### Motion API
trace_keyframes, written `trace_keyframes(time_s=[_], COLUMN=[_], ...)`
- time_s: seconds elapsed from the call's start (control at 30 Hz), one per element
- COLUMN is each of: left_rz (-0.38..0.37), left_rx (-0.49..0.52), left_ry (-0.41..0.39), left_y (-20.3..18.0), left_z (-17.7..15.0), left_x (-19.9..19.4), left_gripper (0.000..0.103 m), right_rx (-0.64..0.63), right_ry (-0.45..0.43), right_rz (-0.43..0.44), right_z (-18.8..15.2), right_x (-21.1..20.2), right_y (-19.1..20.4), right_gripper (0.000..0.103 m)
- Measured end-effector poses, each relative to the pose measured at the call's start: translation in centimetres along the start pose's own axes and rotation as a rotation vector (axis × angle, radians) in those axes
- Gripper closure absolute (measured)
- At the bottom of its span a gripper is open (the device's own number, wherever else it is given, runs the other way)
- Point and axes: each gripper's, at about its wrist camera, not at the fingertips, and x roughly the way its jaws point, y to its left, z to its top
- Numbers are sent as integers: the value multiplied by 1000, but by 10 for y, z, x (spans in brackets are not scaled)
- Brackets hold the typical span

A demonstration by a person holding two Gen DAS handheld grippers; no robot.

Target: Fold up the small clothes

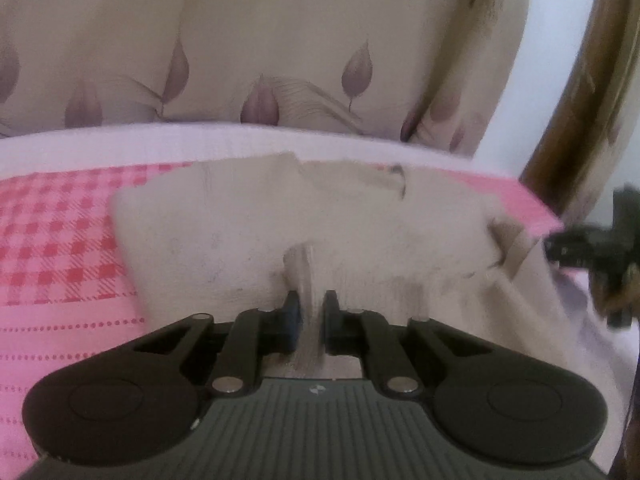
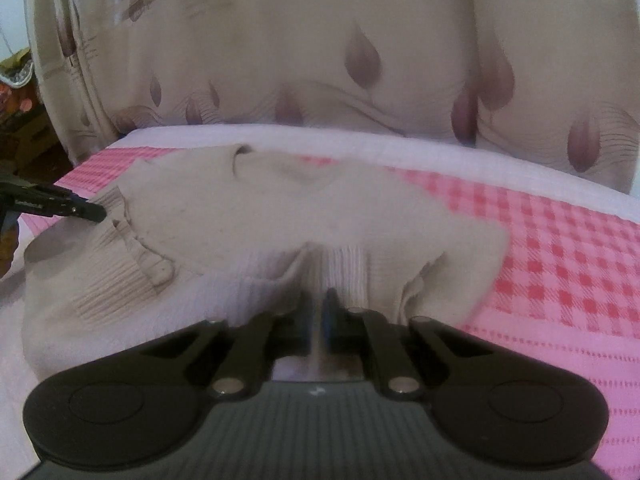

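Observation:
A small beige knit garment (image 1: 224,232) lies spread on a pink checked bedsheet (image 1: 60,240). My left gripper (image 1: 311,300) is shut on a pinched fold of its near edge, and cloth rises between the jaws. My right gripper (image 1: 554,246) shows at the right edge of the left wrist view, at the garment's side. In the right wrist view, my right gripper (image 2: 316,300) is shut on the ribbed hem (image 2: 344,268) of the garment (image 2: 260,216). My left gripper (image 2: 100,214) comes in from the left, its tip on the cloth.
Large beige pillows with a purple leaf print (image 1: 280,40) (image 2: 280,40) stand along the back of the bed. A white sheet band (image 1: 200,144) runs below them. A curved wooden headboard (image 1: 568,120) rises at the right. The checked sheet (image 2: 560,260) spreads to the right.

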Motion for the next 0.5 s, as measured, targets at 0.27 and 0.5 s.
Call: trace_keyframes(time_s=[0.27, 0.5], left_rz=[35, 16], left_rx=[-114, -118], left_ry=[-248, -169], left_y=[-4, 7], left_z=[22, 21], left_x=[-63, -52], left_gripper=[93, 66], right_rx=[135, -40], right_ry=[-170, -105], right_rz=[-23, -31], right_z=[-1, 15], right_x=[-51, -26], right_y=[-15, 0], right_gripper=[101, 96])
